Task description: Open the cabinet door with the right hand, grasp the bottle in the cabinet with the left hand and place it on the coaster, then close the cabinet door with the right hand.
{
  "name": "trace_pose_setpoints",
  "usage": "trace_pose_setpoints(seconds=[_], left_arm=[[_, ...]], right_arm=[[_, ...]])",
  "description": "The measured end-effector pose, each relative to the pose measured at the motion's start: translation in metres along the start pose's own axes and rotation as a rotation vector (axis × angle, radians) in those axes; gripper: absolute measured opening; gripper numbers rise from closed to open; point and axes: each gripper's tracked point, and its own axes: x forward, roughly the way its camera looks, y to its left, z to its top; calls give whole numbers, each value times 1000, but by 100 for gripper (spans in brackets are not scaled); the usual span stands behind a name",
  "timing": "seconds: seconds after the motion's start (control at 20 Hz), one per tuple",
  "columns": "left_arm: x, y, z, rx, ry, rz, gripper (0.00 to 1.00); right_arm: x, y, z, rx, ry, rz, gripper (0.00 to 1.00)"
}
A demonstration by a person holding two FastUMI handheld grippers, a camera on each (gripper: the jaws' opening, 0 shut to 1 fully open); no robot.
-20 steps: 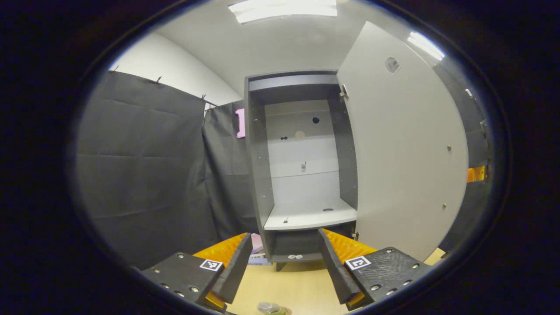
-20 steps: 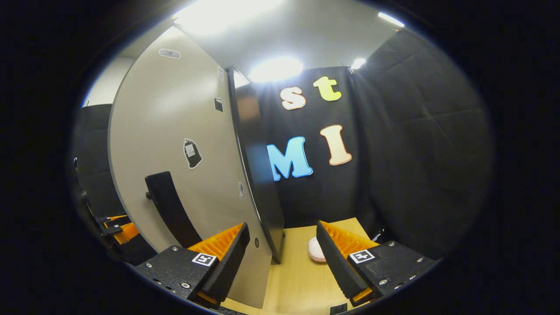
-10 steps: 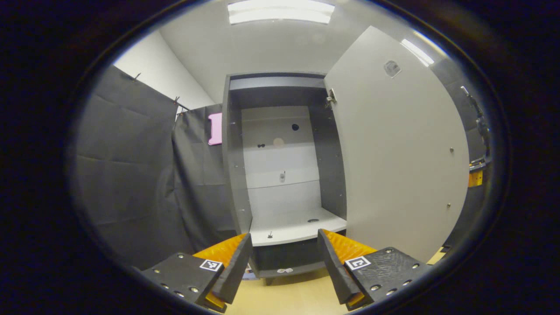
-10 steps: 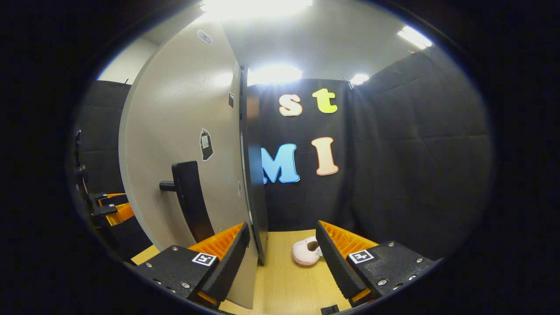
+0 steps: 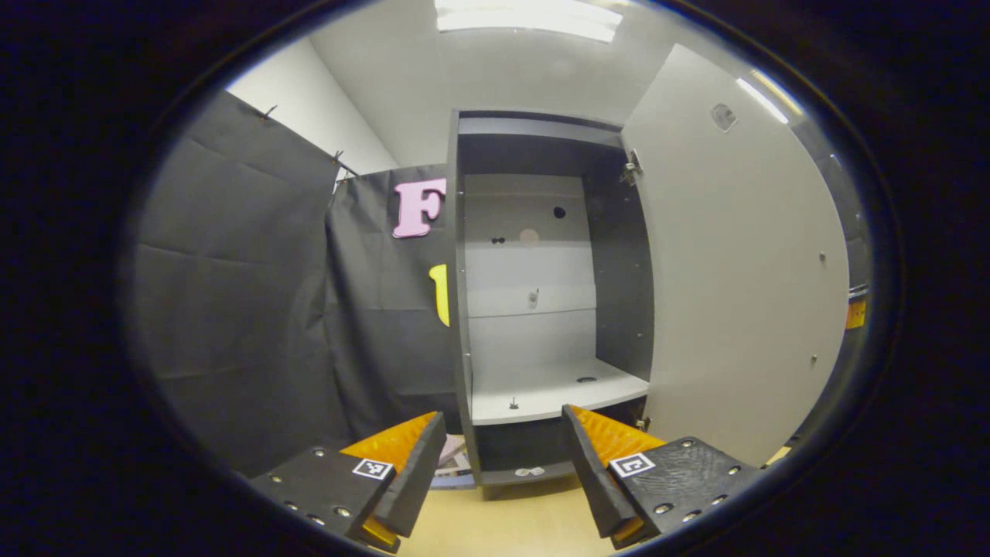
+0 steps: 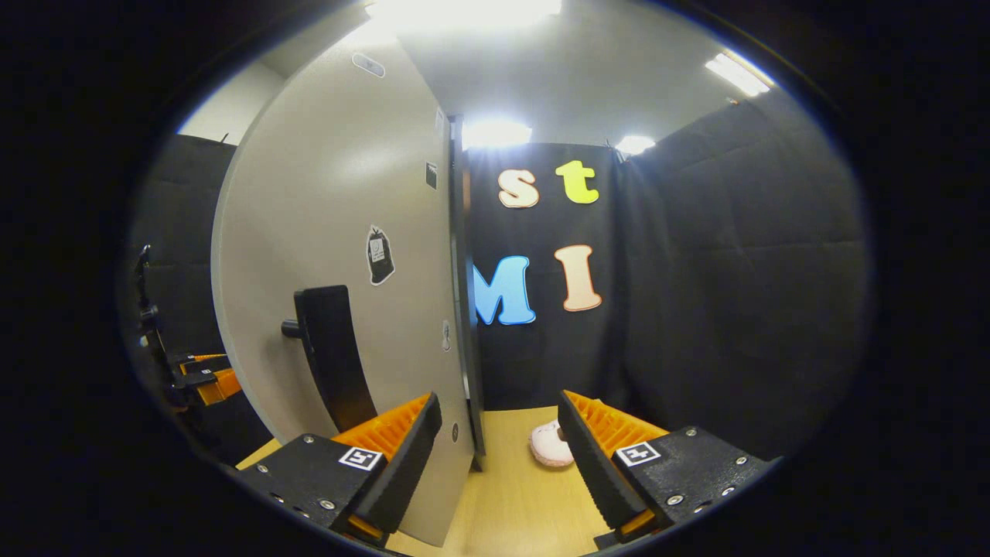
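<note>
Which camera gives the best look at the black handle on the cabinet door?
The right gripper view: the handle stands out from the door's outer face, near the right tool. The left gripper view faces the door's inner side instead.

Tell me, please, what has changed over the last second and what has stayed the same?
A bottle's top sat at the bottom edge of the left gripper view a second ago; that view has since turned away from it. In the right gripper view the pink object on the table came fully into sight. Unchanged: the cabinet door stands wide open, the shelf bare, and both the left gripper and right gripper open, holding nothing.
</note>
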Motion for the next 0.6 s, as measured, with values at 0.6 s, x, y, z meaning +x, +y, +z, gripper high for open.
trace_pose_setpoints(seconds=[0.6], left_arm=[[-4,17,23,32,-51,62,86]], right_arm=[[17,58,2,37,0,166,94]])
